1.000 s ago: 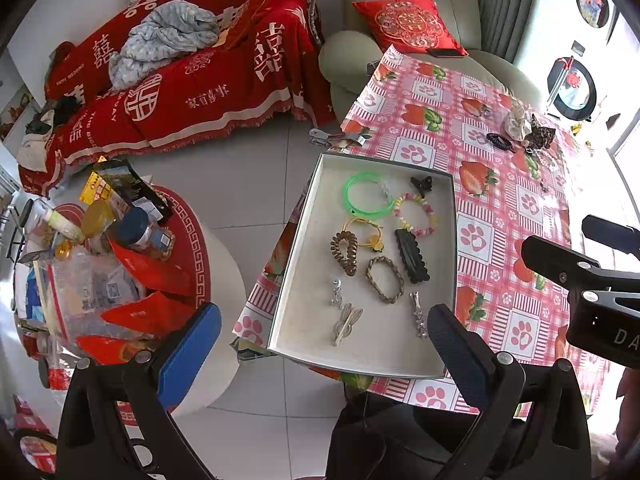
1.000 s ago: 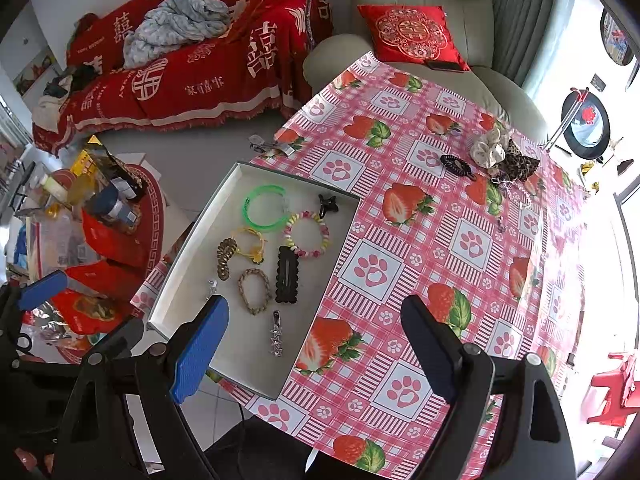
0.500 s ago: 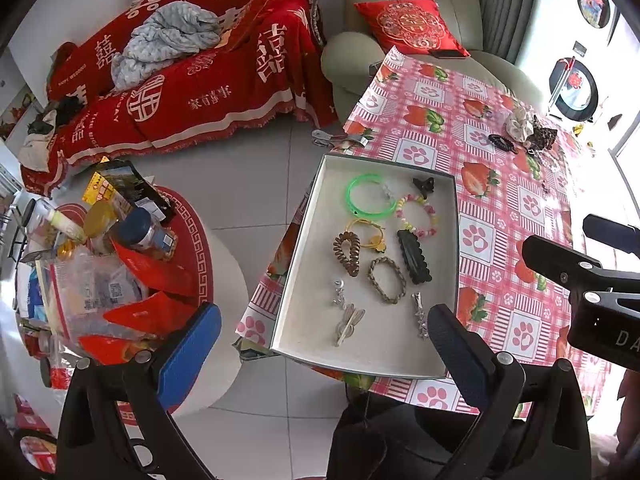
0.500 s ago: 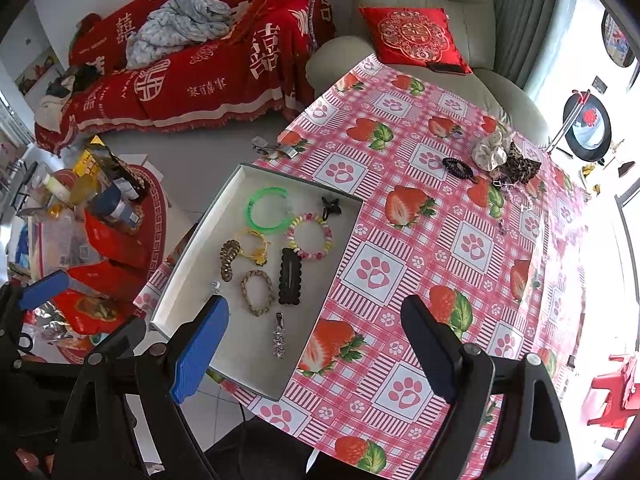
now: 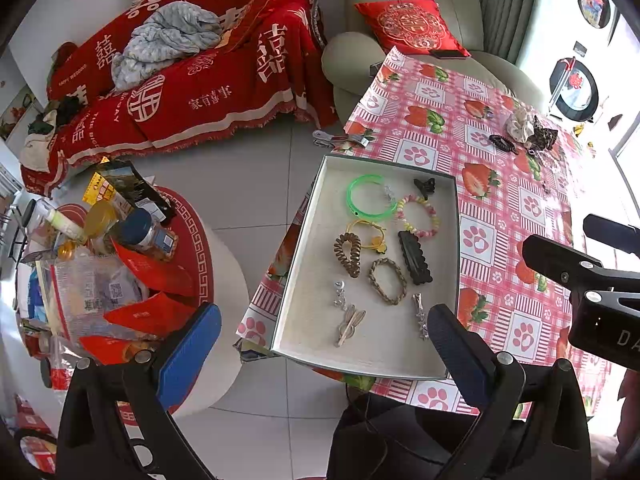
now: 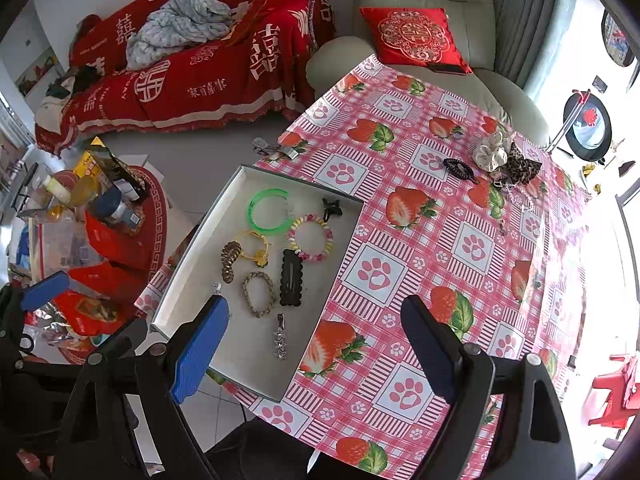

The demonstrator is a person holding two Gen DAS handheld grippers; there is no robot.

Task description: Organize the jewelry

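Note:
A shallow grey tray (image 5: 304,236) (image 6: 192,248) lies at the table's near left corner. In it lie a green bangle (image 5: 366,199) (image 6: 269,211), a pastel bead bracelet (image 5: 418,216) (image 6: 311,238), a black hair clip (image 5: 415,257) (image 6: 291,277), a braided bracelet (image 5: 387,280) (image 6: 259,293) and several small clips. Loose pieces lie at the far right of the table: a black hair tie (image 6: 459,169), a cream scrunchie (image 6: 490,152) and a leopard scrunchie (image 6: 520,166). My left gripper (image 5: 324,348) is open and empty, high above the tray's near edge. My right gripper (image 6: 314,344) is open and empty, above the tray's right rim.
The table carries a red strawberry and paw print cloth (image 6: 440,240). A round stool (image 5: 120,264) crowded with jars and packets stands left of the table. A red covered sofa (image 5: 180,72) and a beige armchair (image 6: 424,20) stand behind. A metal clip (image 6: 276,149) lies at the table's far left edge.
Both views have drifted slightly, so the tray sits a little further right in each. Nothing on the table has moved and both grippers stay open.

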